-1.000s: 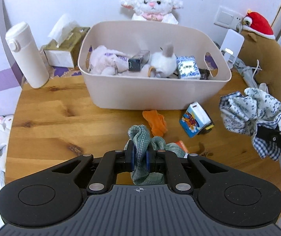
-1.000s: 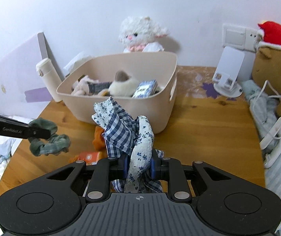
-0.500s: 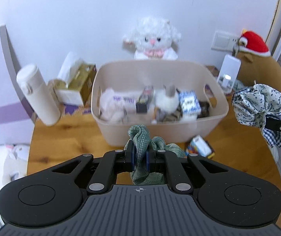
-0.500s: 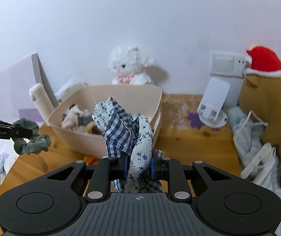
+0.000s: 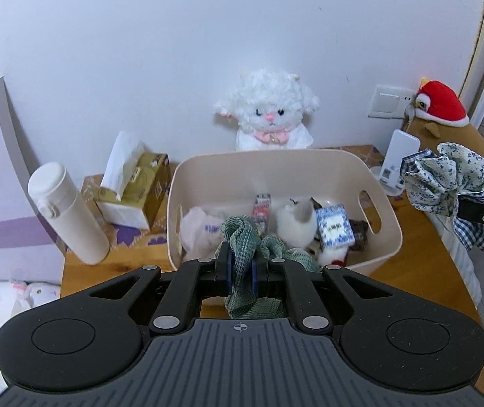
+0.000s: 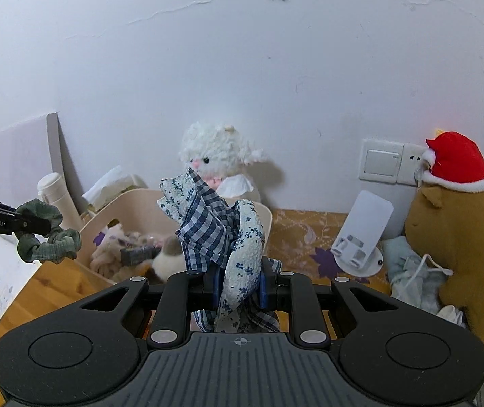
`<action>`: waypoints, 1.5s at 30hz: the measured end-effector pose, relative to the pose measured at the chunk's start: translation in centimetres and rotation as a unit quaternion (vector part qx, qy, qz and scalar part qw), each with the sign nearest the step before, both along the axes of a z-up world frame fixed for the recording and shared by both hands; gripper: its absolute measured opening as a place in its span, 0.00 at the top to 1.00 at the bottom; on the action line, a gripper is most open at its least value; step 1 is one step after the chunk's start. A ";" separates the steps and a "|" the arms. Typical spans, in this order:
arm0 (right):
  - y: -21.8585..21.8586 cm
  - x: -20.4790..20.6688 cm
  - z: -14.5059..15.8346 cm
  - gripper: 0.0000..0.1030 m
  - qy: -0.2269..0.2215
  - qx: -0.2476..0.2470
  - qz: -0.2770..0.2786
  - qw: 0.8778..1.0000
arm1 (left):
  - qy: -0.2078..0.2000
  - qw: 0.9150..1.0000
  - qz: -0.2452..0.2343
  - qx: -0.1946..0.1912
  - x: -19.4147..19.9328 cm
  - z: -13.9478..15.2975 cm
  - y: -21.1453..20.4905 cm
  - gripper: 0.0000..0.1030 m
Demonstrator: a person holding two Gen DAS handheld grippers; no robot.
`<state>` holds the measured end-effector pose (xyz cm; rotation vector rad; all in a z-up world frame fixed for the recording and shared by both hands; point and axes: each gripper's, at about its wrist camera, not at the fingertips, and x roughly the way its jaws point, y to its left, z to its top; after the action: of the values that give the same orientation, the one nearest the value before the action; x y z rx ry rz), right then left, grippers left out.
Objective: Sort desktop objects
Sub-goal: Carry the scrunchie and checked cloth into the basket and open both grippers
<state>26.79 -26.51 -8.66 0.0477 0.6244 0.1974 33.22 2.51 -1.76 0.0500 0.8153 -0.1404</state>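
The left hand-held gripper point(image 5: 241, 273) is clamping a green scrunchie point(image 5: 242, 237) between its closed jaws, hanging in the air over the near rim of a beige storage bin point(image 5: 389, 234). The right hand-held gripper point(image 6: 238, 286) is pinching a blue-and-white scrunchie point(image 6: 215, 227), part gingham, part floral, and is hovering above the wooden table point(image 6: 55, 278) beside the bin's right end. Inside the bin are lying soft toys and a small blue patterned box point(image 5: 335, 225). Toward the table's far left corner are standing a white bottle point(image 5: 67, 215) and a tissue box point(image 5: 133, 191). At the far edge, against the wall, a white plush lamb point(image 5: 267, 113) is sitting behind the bin.
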 end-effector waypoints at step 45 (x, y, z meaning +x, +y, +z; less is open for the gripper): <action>7.4 15.0 -8.3 0.60 0.115 -0.019 0.021 0.993 | 0.089 0.996 0.024 -0.006 13.6 -10.3 -1.7 0.88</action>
<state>41.77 -19.13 -16.99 0.0204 0.8585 0.2233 46.85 0.81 -12.01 0.0071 0.9931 -0.1045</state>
